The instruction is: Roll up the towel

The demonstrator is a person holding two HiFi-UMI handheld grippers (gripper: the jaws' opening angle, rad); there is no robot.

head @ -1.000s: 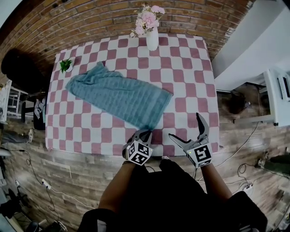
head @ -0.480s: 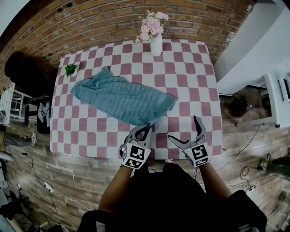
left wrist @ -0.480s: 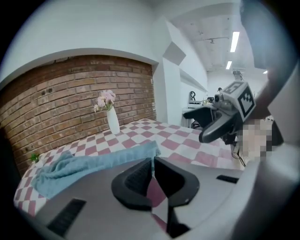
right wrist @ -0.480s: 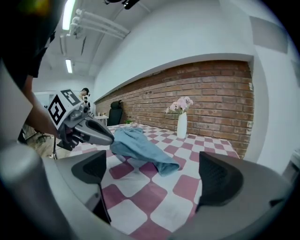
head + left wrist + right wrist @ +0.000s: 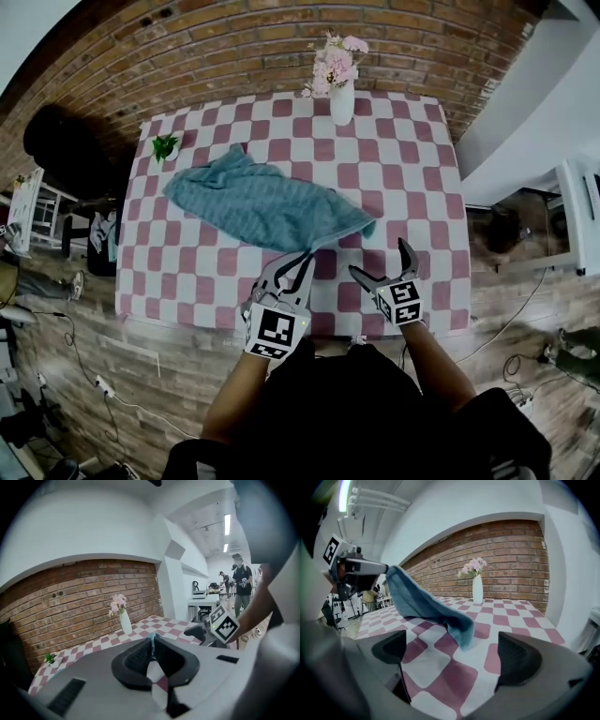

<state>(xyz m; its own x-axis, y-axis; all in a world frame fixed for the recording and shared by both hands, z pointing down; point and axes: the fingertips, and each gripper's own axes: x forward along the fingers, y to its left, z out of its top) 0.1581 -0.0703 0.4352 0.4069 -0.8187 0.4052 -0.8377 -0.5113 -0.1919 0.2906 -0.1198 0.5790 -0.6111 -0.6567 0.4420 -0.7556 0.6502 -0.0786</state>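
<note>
Over checkered tablecloth (image 5: 398, 178), ribbed teal towel (image 5: 267, 202) pinched in left gripper (image 5: 305, 260), right gripper (image 5: 379, 259) open

The left hand-held gripper (image 5: 306, 260) is pinching a corner of the towel (image 5: 267, 202) between closed jaws, pointing far and slightly down. The right hand-held gripper (image 5: 380, 260) is hovering just beside it, jaws spread wide and empty. The left forearm (image 5: 238, 392) and right forearm (image 5: 432, 362) are stretching forward.
</note>
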